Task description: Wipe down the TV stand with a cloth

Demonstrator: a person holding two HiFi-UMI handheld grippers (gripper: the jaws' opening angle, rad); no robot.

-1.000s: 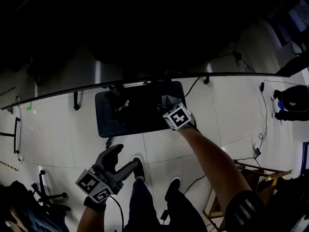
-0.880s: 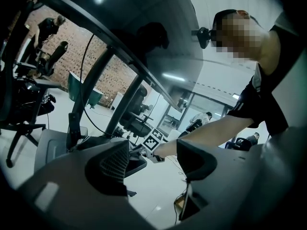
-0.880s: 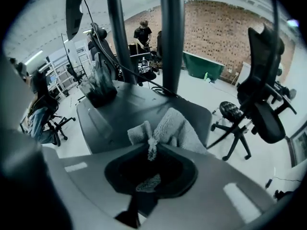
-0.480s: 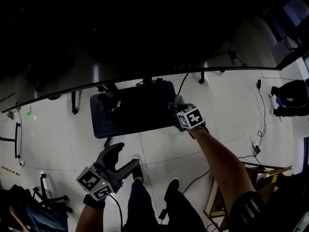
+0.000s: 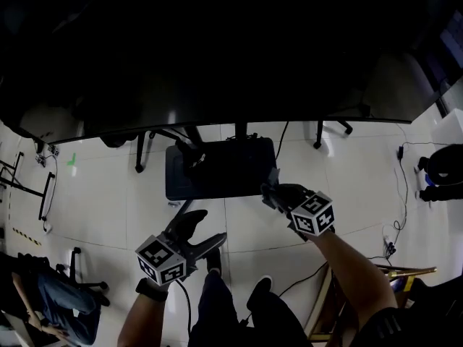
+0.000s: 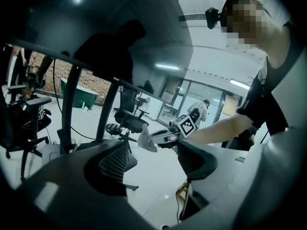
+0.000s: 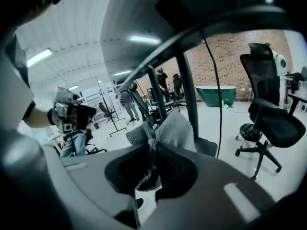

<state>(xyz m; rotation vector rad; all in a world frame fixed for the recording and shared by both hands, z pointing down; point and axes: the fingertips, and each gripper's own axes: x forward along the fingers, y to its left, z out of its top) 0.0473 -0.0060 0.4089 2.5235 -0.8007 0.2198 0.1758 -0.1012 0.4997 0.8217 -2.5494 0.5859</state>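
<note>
The TV stand's dark flat base lies on the white tiled floor under the big black screen. My right gripper hovers just off the base's front right corner, shut on a grey cloth. In the right gripper view the cloth bunches up out of the pinched jaws, with a stand pole behind it. My left gripper hangs open and empty nearer me, in front of the base. The left gripper view shows its jaws apart and, beyond them, the cloth in the right gripper.
Cables trail over the floor at right. A wooden frame stands at lower right, and a seated person and chair legs at lower left. An office chair and a green tub show in the right gripper view.
My right gripper has slid with the cloth from the top of the base to its front right corner and off toward me. The left gripper stayed open, and the head view shifted.
</note>
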